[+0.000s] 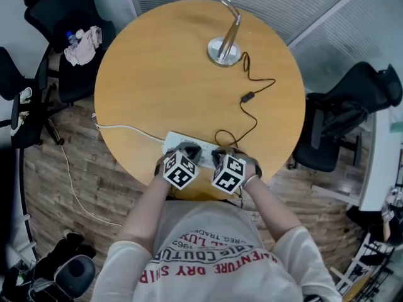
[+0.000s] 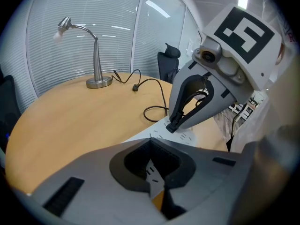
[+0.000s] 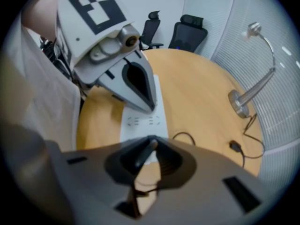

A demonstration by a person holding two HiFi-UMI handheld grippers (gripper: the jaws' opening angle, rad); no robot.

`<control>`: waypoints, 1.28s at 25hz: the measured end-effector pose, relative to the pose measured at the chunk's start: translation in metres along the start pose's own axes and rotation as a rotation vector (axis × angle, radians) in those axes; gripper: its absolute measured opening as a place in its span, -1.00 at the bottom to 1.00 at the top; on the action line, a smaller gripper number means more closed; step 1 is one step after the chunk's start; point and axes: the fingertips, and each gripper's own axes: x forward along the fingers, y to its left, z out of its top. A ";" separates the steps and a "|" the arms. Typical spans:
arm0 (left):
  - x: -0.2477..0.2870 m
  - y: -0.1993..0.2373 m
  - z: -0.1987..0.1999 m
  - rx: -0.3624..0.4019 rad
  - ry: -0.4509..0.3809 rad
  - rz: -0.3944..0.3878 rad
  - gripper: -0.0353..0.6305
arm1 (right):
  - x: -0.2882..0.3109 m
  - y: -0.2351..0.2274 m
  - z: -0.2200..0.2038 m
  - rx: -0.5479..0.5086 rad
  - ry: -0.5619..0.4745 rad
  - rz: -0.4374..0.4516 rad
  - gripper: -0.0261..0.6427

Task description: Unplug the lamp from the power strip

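Head view: high above, facing steeply down. The whole round table [image 1: 157, 74] is in frame, well below. Left gripper [image 1: 181, 170] and right gripper [image 1: 228, 173] sit at the near rim, bottom centre.

Left gripper view: low over the tabletop, facing across it toward the lamp [image 2: 96, 55] and blinds [image 2: 70, 13]. Right gripper very near, upper right.

Right gripper view: low, facing along the power strip [image 3: 140, 121], close over the plug [image 3: 144, 153]. Left gripper very near, upper left.

All 3 views share the lamp, its cord [image 2: 136, 87] and the strip. Each gripper view catches the other gripper.
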 end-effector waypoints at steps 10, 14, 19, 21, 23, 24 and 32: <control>0.001 0.001 0.001 0.031 -0.008 0.023 -0.82 | -0.053 -0.016 0.030 0.049 -0.101 -0.012 -0.72; 0.001 0.001 -0.001 0.042 -0.019 0.040 -0.82 | -0.072 -0.031 0.028 -0.009 -0.059 -0.037 -0.72; 0.002 0.002 -0.001 0.028 -0.009 0.026 -0.82 | -0.075 -0.023 0.019 0.076 -0.117 -0.028 -0.71; 0.001 0.002 -0.002 0.019 -0.007 0.019 -0.81 | -0.077 -0.019 0.018 0.108 -0.148 -0.029 -0.71; 0.000 0.002 -0.003 0.012 -0.009 0.018 -0.82 | -0.081 -0.017 0.017 0.135 -0.177 -0.038 -0.71; 0.000 0.003 -0.003 0.012 -0.012 0.021 -0.82 | -0.084 -0.018 0.017 0.151 -0.196 -0.046 -0.71; -0.028 0.003 0.008 0.006 -0.072 0.072 -0.82 | -0.125 -0.038 0.027 0.277 -0.428 -0.194 -0.71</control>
